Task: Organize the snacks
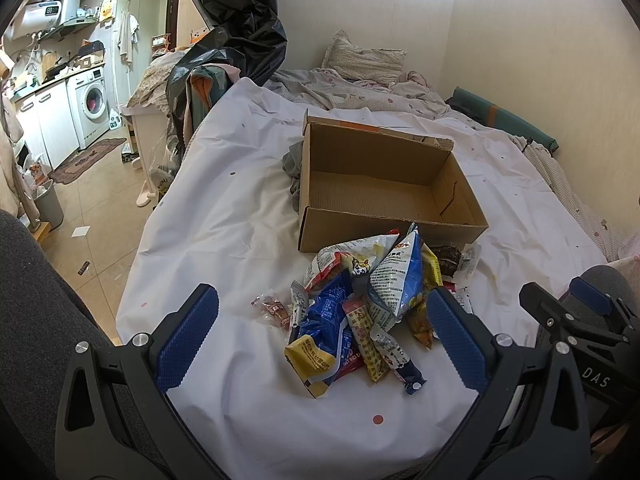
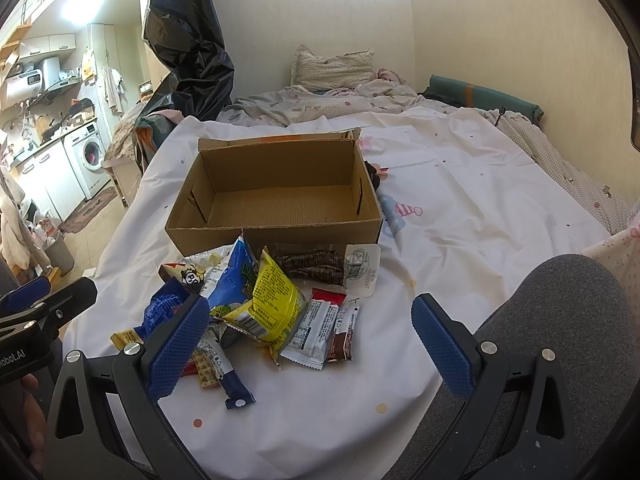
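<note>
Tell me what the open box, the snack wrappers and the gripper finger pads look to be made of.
Box: matte brown corrugated cardboard, with fluted lines on the floor and rough cut edges. Snack wrappers: thin glossy printed film, probably plastic or foil laminate, crinkled with crimped seams. Finger pads: blue, dimpled, likely rubber or textured plastic; which one cannot be told.

Mixed snack packets [image 1: 360, 300] piled against an empty open cardboard box [image 1: 384, 196].

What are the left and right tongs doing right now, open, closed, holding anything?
Left tongs: open, empty, above the snack pile.
Right tongs: open, empty, also over the pile.
</note>
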